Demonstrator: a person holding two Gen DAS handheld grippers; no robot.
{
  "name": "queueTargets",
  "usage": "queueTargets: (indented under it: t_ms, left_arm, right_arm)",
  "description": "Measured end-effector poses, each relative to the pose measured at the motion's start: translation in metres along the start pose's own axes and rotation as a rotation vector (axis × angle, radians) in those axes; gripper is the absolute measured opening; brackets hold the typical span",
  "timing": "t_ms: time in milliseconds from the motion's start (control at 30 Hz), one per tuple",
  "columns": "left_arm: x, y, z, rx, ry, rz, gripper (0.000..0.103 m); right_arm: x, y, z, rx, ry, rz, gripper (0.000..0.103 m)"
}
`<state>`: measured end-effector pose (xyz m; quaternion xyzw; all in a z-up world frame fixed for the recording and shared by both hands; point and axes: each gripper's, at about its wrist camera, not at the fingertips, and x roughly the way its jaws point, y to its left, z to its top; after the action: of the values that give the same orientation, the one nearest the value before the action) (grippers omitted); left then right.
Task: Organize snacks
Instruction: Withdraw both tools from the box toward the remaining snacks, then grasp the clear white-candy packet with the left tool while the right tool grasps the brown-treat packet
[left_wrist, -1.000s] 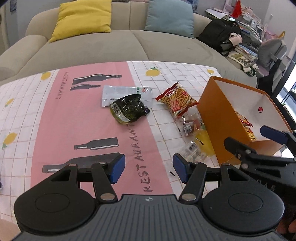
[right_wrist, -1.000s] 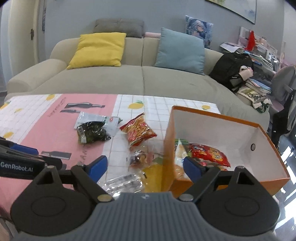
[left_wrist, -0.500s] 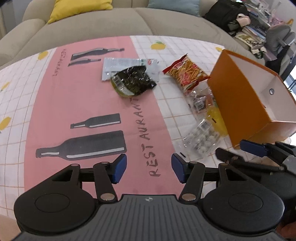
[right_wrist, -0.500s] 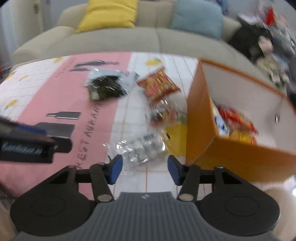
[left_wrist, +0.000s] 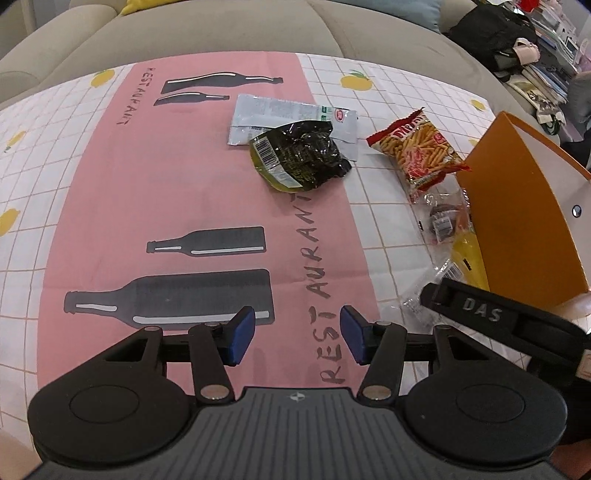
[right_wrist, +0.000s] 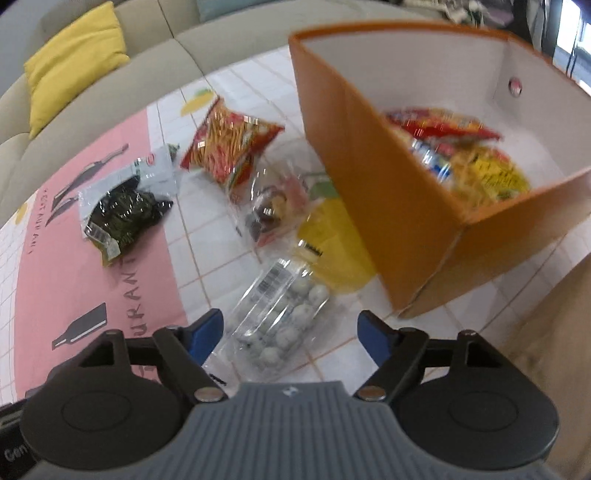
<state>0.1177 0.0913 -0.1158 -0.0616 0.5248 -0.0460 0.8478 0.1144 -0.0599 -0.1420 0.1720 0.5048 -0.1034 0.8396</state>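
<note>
Two grippers, both with jaws apart and nothing between them. The left gripper hangs over the pink-and-white checked tablecloth on the table. The right gripper sits just above a clear plastic bag of pale round candies. Loose snacks lie beside the orange cardboard box: a red-and-yellow bag of stick crisps, a crumpled dark green packet lying partly over a flat silver pouch, and a clear packet of mixed sweets. A yellow pack is half hidden against the box wall. Inside the box the wrappers are too blurry to identify. The right gripper's arm covers most of the candy bag in the left view.
</note>
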Motion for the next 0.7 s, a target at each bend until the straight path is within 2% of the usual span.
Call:
queueTargets:
  t_ms: [200, 300, 500, 600, 700]
  left_arm:
    - [0.008, 0.007, 0.005, -0.011, 0.016, 0.004, 0.063]
    - [0.011, 0.012, 0.007, -0.015, 0.022, 0.004, 0.063]
    - [0.012, 0.020, 0.010, -0.020, 0.022, 0.016, 0.057]
    - [0.011, 0.024, 0.010, -0.032, 0.017, 0.026, 0.056]
    - [0.011, 0.028, 0.010, -0.056, 0.024, 0.001, 0.056]
  right_arm:
    - [0.014, 0.019, 0.001, -0.111, -0.013, -0.009, 0.078]
    - [0.018, 0.025, 0.000, -0.160, -0.031, 0.009, 0.074]
    - [0.020, 0.040, -0.004, -0.360, -0.030, 0.095, 0.069]
    - [0.022, 0.045, -0.002, -0.482, -0.004, 0.166, 0.069]
    - [0.024, 0.049, -0.001, -0.624, 0.023, 0.257, 0.069]
